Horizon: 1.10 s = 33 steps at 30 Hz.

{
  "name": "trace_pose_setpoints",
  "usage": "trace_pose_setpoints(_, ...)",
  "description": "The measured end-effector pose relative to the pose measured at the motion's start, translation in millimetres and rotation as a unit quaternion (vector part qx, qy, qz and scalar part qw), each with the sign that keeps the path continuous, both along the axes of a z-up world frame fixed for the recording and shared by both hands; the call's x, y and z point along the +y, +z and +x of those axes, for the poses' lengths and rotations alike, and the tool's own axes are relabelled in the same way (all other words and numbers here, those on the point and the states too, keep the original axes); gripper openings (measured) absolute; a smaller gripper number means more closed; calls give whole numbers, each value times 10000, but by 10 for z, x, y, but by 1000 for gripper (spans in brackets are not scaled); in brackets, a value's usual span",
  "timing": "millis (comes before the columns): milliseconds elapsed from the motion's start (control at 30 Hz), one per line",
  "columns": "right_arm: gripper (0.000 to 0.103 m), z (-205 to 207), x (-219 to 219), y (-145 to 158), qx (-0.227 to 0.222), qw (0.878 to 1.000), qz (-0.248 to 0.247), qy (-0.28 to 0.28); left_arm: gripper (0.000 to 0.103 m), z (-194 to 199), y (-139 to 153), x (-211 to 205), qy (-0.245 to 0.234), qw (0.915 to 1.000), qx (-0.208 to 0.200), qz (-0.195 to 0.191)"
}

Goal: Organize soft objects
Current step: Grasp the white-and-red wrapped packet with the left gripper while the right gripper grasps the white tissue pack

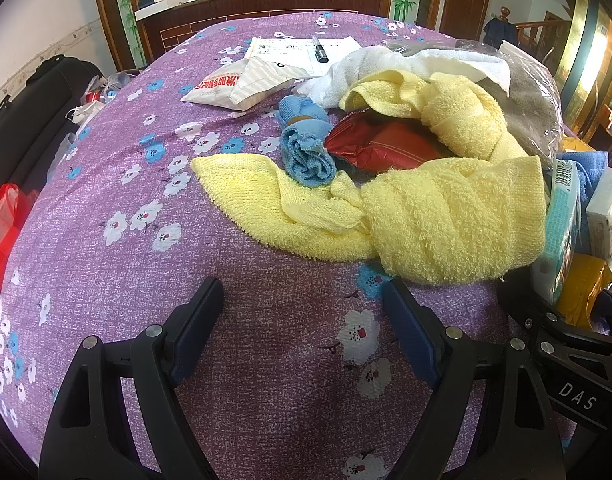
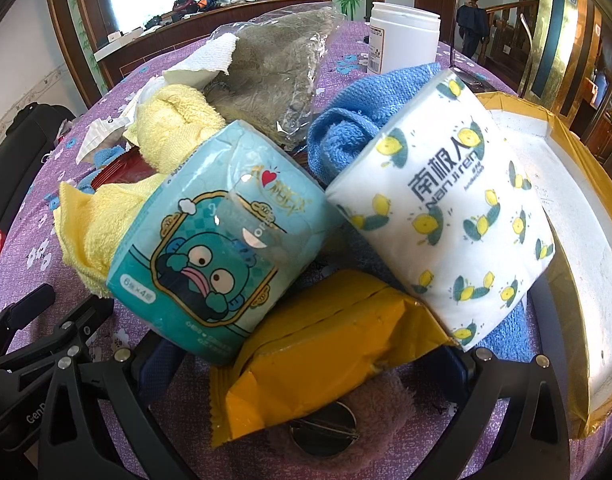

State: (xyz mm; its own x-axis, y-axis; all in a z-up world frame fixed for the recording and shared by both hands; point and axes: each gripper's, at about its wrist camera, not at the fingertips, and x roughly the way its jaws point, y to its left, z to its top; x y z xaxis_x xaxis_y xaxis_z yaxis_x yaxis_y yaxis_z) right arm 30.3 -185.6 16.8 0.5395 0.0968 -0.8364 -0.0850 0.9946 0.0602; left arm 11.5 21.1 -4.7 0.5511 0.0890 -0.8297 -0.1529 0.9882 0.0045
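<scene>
Left wrist view: my left gripper (image 1: 302,308) hangs with its jaws spread wide and nothing between them, over the purple flowered cloth of the bench (image 1: 106,280). Just ahead lies a knotted yellow towel (image 1: 425,216), curling around a red packet (image 1: 385,146). A small rolled blue cloth (image 1: 309,156) touches the towel's flat end. Behind are a white towel (image 1: 385,64), a white and red packet (image 1: 246,84), and a paper sheet with a pen (image 1: 319,50) on it.

Right wrist view: my right gripper (image 2: 309,360) has its jaws apart on either side of a yellow packet (image 2: 325,344), but I cannot tell whether they press it. The packet lies over a pink fuzzy thing (image 2: 385,400). Above it lean a teal tissue pack (image 2: 214,240) and a white tissue pack with lemon print (image 2: 445,216), side by side. A blue towel (image 2: 353,120) sits behind them, with a bagged grey cloth (image 2: 274,72) and a white jar (image 2: 405,36) farther back. A gold-edged white tray (image 2: 585,208) is on the right.
</scene>
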Motion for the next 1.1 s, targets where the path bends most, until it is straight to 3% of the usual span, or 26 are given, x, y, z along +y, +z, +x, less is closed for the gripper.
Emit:
trace_pose_setpoints(367,103,1,3,2,1,10000,-5,4,84,-12,1,15,-106,9999,38,-24)
trace_pose_setpoints(433,103,4,-11,9,122,9993,-39,341,84,-49,6,51,-391,9991,152,-80)
trace_pose_setpoints(500,103,15,-78,30,426,9934,-72,1065,84,-105,16,112,-569,9980,162,-205)
trace_pose_setpoints(667,103,-164,-188,34,792,9846,-149,1550,83,-204,102,288,-718,9948,231,-688)
trace_pose_setpoints(767,102,-479,-345,84,728,9815,534,1688,83,-226,247,391,-732,9931,161,-898)
trace_pose_setpoints(867,102,-638,-487,280,593,9817,350,1776,83,-170,455,538,-608,9917,55,-1131)
trace_pose_setpoints(967,102,-710,-581,512,311,9813,320,1872,83,1,664,787,-249,9852,20,-1695)
trace_pose_setpoints(1100,102,-806,-635,732,-224,9815,325,1875,83,355,793,1161,506,9691,249,-2403)
